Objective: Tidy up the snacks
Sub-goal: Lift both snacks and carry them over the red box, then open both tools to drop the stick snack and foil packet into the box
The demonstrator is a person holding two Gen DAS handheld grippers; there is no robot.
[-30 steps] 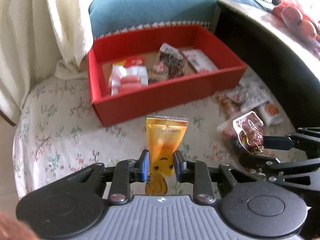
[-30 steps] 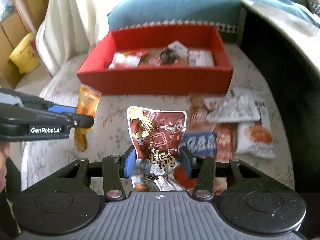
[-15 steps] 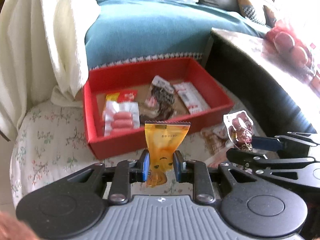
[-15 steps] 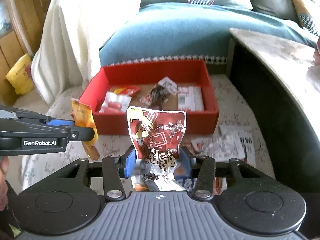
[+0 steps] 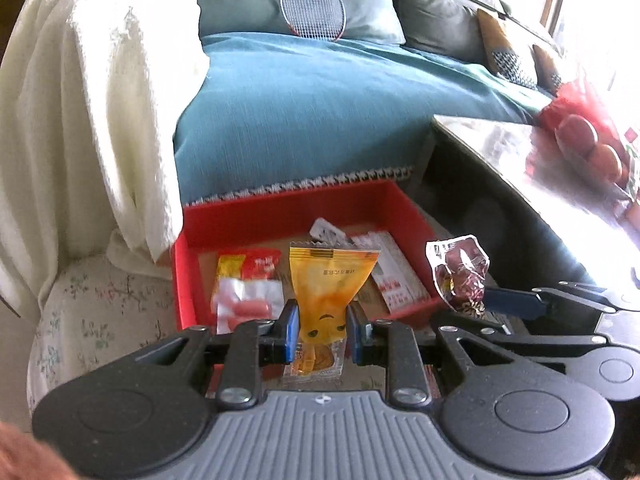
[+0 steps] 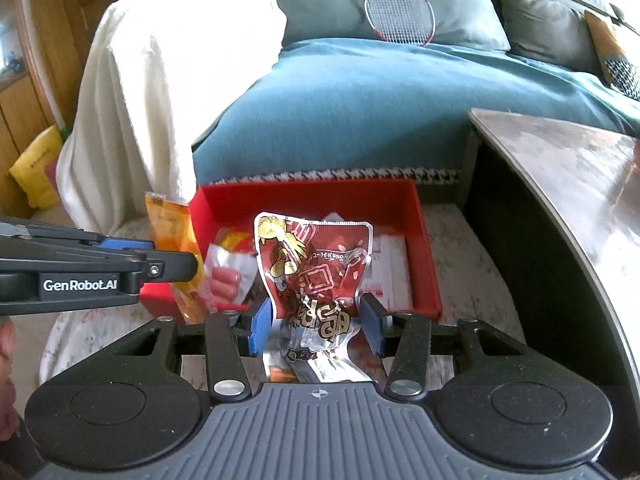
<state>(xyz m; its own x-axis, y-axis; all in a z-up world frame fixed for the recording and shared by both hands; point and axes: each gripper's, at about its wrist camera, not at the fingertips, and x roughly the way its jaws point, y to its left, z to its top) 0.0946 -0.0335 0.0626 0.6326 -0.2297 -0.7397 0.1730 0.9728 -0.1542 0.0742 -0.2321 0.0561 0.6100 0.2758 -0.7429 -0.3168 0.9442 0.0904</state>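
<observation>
Above red box (image 5: 400, 208): yellow packet (image 5: 326, 284) between left claw (image 5: 322, 330) pads.

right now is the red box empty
No, the red box already holds several packets, among them a sausage pack and a white and red packet on its floor.

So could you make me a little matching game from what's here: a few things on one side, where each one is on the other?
Things:
1. yellow packet
2. dark red packet
3. sausage pack
4. racket

Places:
A. lying in the red box
B. against the sofa cushion
C. between the left gripper's fingers
D. between the right gripper's fingers

Pairs: 1-C, 2-D, 3-A, 4-B
</observation>
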